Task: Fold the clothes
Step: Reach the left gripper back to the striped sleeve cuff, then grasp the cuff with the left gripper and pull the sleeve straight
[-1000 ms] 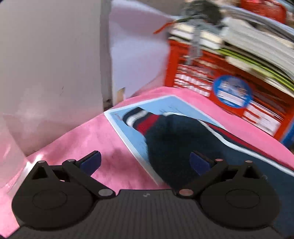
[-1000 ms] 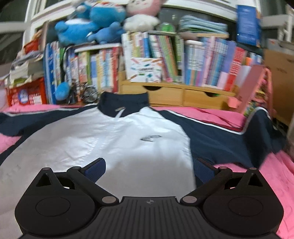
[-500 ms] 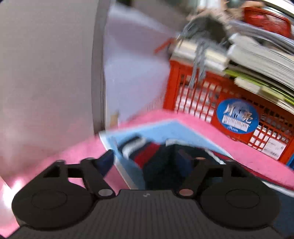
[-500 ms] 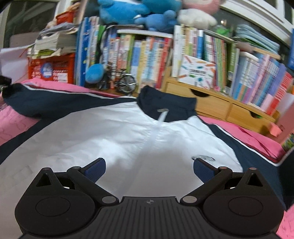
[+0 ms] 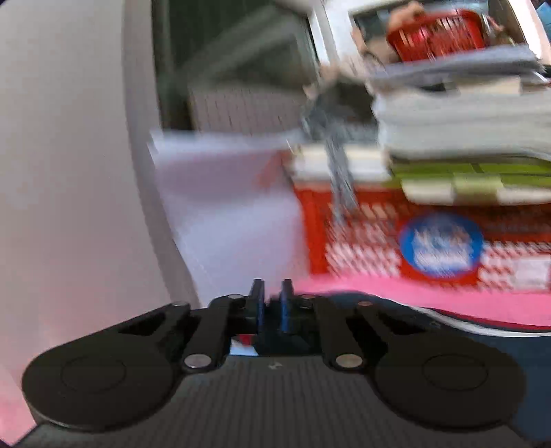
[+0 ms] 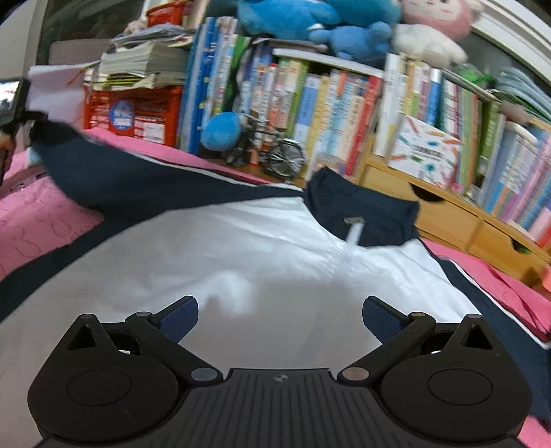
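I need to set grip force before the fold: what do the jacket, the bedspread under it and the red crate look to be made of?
Jacket: thin woven synthetic, likely nylon or polyester; faint sheen and sharp fine creases on the white panel.
Bedspread: soft quilted fabric, matte; stitched looping pattern shows in the pink.
Crate: rigid moulded plastic, glossy; lattice wall with a round blue sticker.

Home bedroom: pink bedspread, crammed bookshelf, plush toys
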{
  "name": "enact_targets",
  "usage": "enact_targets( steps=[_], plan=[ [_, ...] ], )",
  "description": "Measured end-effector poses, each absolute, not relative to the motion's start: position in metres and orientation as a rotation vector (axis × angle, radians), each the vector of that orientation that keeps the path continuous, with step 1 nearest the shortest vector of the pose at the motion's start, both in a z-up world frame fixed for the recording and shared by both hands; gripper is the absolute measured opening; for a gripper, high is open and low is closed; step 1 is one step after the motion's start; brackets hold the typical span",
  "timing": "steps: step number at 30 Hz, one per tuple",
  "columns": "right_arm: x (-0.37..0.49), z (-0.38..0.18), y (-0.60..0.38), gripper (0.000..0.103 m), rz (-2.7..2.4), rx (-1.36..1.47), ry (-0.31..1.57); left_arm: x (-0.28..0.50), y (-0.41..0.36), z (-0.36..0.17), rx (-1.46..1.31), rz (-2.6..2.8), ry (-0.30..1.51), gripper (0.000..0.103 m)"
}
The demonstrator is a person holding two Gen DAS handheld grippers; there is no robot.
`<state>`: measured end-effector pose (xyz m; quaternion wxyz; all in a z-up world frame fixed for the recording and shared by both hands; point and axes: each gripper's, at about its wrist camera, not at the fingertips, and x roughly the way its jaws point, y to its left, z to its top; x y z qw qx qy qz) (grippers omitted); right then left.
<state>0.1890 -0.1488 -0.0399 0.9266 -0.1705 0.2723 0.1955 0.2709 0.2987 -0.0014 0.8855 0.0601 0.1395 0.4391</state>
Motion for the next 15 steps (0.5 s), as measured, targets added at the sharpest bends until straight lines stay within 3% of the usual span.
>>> enact_targets(
  steps=[5, 8, 10, 11, 13, 15],
  plan=[
    [0.211, -0.039, -0.095, 0.103, 0.537, -0.381, 0.595, 0.272, 0.349, 0.02, 0.039, 1.012, 0.357, 0.0],
    [0.215, -0.039, -0.065, 0.103, 0.618, -0.367, 0.611, 0.263, 0.355, 0.004, -0.046, 0.865, 0.423, 0.009],
    [0.212, -0.04, -0.053, 0.103, 0.652, -0.374, 0.594, 0.256, 0.35, -0.006, -0.077, 0.787, 0.465, 0.037],
    [0.21, -0.041, -0.05, 0.103, 0.659, -0.381, 0.592, 0.253, 0.348, -0.012, -0.093, 0.748, 0.485, 0.043],
    [0.206, -0.045, -0.045, 0.103, 0.668, -0.396, 0.591, 0.25, 0.343, -0.019, -0.121, 0.707, 0.535, 0.081],
    [0.203, -0.049, -0.044, 0.103, 0.668, -0.406, 0.594, 0.248, 0.338, -0.027, -0.152, 0.665, 0.563, 0.094]
  ],
)
